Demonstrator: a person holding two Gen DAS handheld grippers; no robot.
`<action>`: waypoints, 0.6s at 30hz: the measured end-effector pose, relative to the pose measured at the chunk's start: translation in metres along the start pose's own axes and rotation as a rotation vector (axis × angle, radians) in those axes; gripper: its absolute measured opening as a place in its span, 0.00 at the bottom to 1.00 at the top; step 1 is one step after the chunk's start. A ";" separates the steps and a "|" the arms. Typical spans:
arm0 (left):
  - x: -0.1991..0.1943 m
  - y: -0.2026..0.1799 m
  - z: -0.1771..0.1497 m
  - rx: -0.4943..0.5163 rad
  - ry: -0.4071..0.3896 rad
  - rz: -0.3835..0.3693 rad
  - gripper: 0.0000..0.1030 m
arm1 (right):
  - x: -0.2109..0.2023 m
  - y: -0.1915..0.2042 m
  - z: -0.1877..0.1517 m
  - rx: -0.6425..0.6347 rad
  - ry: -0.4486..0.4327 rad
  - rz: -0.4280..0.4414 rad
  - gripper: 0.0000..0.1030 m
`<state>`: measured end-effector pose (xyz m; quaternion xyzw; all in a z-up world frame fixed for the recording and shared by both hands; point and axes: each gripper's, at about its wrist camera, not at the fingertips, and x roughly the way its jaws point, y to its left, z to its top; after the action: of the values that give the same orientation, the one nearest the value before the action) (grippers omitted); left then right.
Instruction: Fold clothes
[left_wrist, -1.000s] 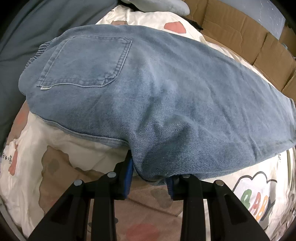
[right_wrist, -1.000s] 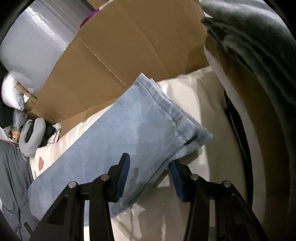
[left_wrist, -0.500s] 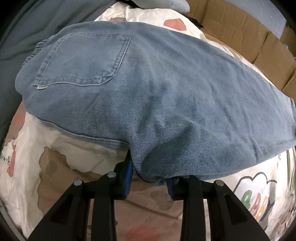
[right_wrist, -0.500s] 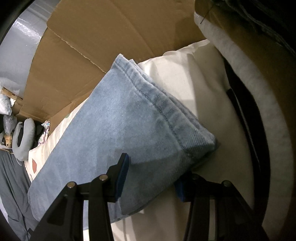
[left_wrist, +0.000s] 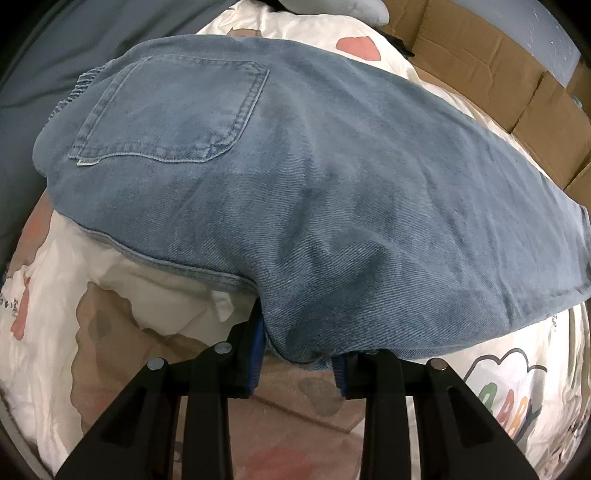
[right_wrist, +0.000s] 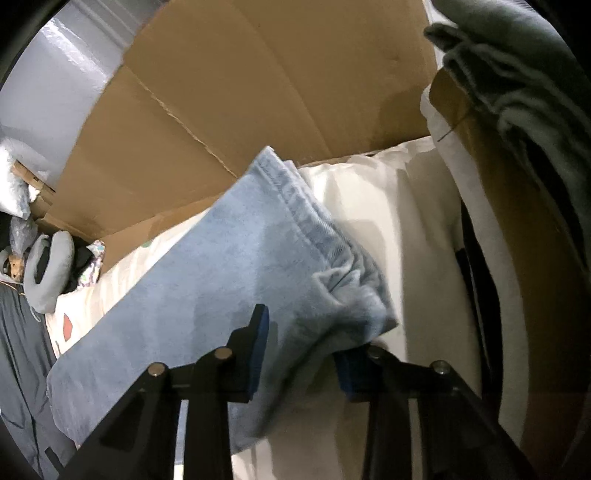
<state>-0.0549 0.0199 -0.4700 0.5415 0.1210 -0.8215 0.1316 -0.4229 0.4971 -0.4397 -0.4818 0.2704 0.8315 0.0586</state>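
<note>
Holding a bunched fold at the lower edge of the jeans (left_wrist: 332, 206), your left tool (left_wrist: 298, 360) is clamped on the denim at the bottom centre of its frame, much as it was half a second ago; the back pocket (left_wrist: 173, 114) has only slid slightly rightward in the upper left. The jeans lie spread across the printed bedcover (left_wrist: 122, 302), filling most of that frame.

In the right view, the picture has pulled back since the last frame: the hemmed leg end (right_wrist: 317, 258) sits smaller and farther up, and more of the cardboard (right_wrist: 258, 92) shows above it. Your right tool (right_wrist: 301, 352) has its fingers apart, the left finger (right_wrist: 258, 332) lying over the denim and the right one tucked under the drooping corner, with cloth between them but not pinched.

The far leg end runs out of the left frame at its right edge. The right finger's tip is partly hidden beneath the denim, and the hem is smeared by motion blur. A grey blanket (right_wrist: 517, 74) crowds the upper right, dark and hard to read.
</note>
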 end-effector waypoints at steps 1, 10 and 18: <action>0.001 -0.003 0.002 0.000 0.002 0.001 0.30 | 0.001 -0.003 0.003 0.012 0.007 0.005 0.19; -0.006 -0.004 -0.004 0.001 0.024 -0.021 0.25 | -0.013 0.006 0.011 0.004 0.006 0.007 0.08; -0.015 -0.004 -0.008 -0.001 0.066 -0.039 0.23 | -0.032 0.012 0.015 0.006 0.011 -0.020 0.06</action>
<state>-0.0438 0.0279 -0.4591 0.5658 0.1365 -0.8054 0.1117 -0.4219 0.4999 -0.4024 -0.4889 0.2685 0.8273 0.0668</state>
